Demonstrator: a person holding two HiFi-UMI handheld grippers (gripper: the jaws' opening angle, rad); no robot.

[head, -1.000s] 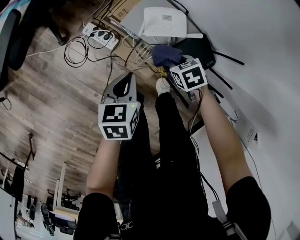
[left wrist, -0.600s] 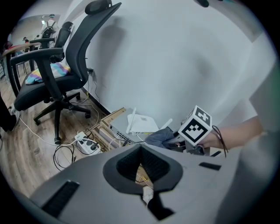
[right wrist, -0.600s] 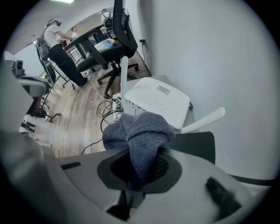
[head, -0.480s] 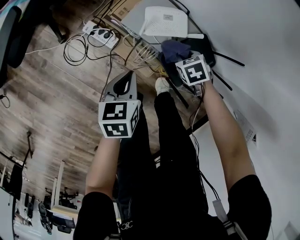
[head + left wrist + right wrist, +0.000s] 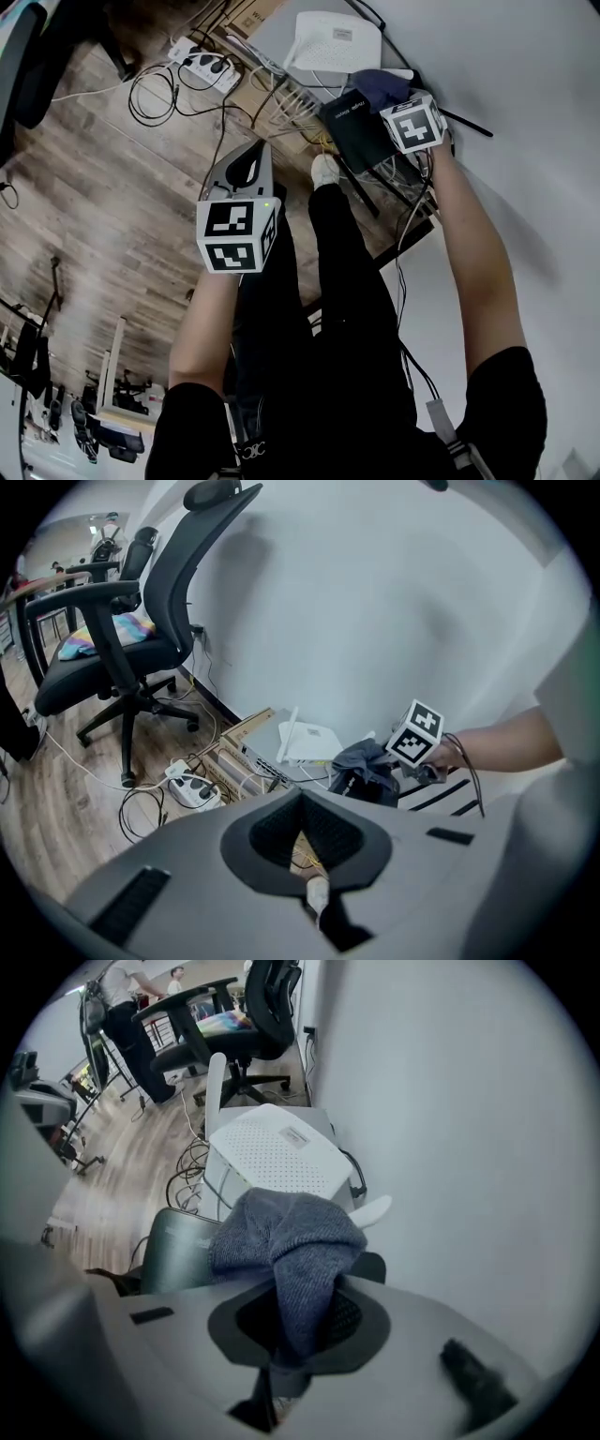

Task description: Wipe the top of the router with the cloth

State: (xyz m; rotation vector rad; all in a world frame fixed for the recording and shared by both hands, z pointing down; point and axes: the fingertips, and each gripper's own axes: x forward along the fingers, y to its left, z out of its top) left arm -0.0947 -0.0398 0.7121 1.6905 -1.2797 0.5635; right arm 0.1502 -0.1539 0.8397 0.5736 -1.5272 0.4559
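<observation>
Jaws of right gripper (image 5: 286, 1349) pinch cloth (image 5: 291, 1241) on router (image 5: 352, 131) — left gripper (image 5: 314, 892) seemingly closed, empty

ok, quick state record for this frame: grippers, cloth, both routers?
right gripper: shut on the cloth
cloth: blue-grey, bunched, lying on the far end of the black router
black router: near part of its top uncovered
white router: just beyond the cloth
left gripper: jaws together, empty, held over the floor apart from both routers
power strip: on the floor, left of the white router
</observation>
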